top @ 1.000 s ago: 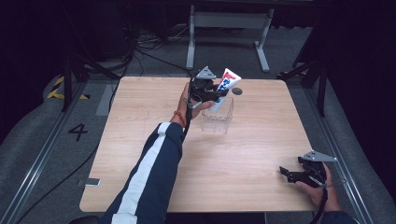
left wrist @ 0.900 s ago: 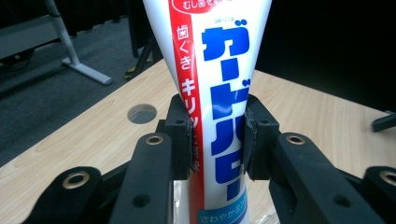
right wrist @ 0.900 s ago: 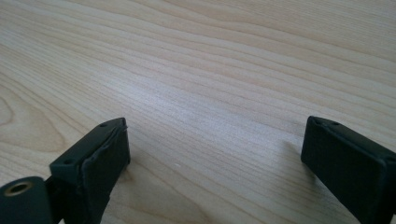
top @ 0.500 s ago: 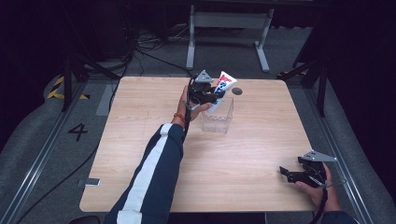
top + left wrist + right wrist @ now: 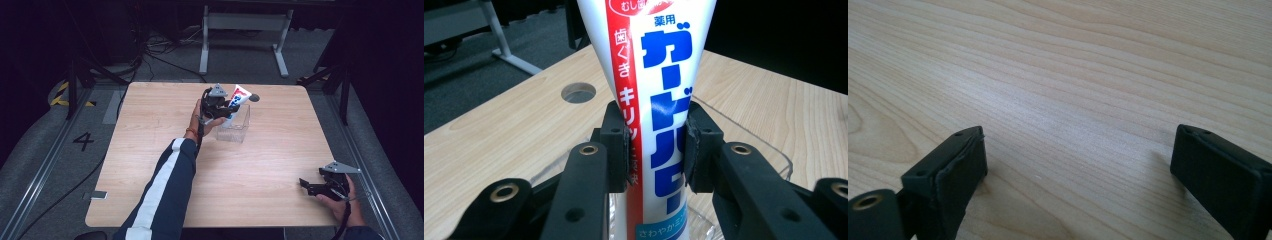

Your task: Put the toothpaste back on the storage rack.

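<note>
A white toothpaste tube [image 5: 659,75] with blue and red Japanese lettering stands nearly upright, and my left gripper [image 5: 656,150] is shut on its middle. In the high view the tube [image 5: 239,96] leans over a clear plastic box [image 5: 235,126] at the table's far middle, its lower end inside the box, with the left gripper [image 5: 226,106] at the box's left rim. My right gripper [image 5: 306,185] rests near the table's front right corner, open. Its jaws in the right gripper view [image 5: 1078,165] stand wide apart over bare wood with nothing between them.
The wooden table [image 5: 150,150] has a round hole [image 5: 254,97] just behind the box, also seen as a hole [image 5: 578,92] in the left gripper view. A metal stand [image 5: 245,30] and cables lie on the floor beyond the table.
My left gripper has sunk with the toothpaste tube, bringing it lower into the clear box. The right gripper has kept still.
</note>
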